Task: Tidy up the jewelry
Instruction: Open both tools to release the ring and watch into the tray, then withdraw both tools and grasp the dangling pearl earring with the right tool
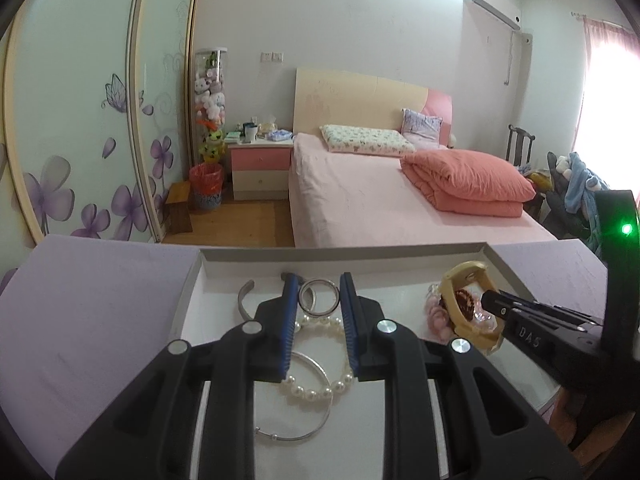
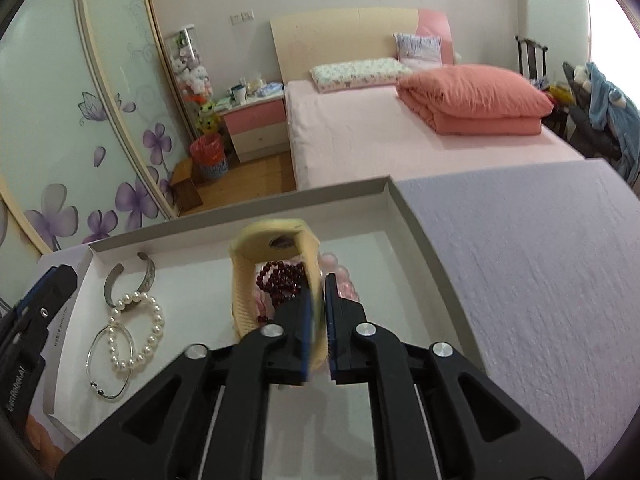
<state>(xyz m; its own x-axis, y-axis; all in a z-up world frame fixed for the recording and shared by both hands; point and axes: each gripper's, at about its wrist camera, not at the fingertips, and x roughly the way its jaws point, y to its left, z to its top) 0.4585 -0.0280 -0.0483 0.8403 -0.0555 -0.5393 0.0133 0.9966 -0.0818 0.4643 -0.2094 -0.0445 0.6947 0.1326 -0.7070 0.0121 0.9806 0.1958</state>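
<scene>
**Cream band may slip or drag the beads beside it**

The right gripper (image 2: 318, 300) has its fingers nearly together on the wall of the cream-yellow looped watch band (image 2: 276, 264), which stands on edge in the shallow white cardboard tray (image 2: 404, 204). If that narrow hold loosens, the band could tip onto the dark red bead bracelet (image 2: 282, 280) just beyond the fingers, or snag it.

The left gripper (image 1: 319, 312) holds nothing; its fingers stand slightly apart above a grey metal ring bangle (image 1: 320, 296) and a white pearl bracelet (image 1: 320, 388). Closing here could pinch both and tangle them. The tray sits on a lilac-covered desk (image 2: 540, 280).
</scene>
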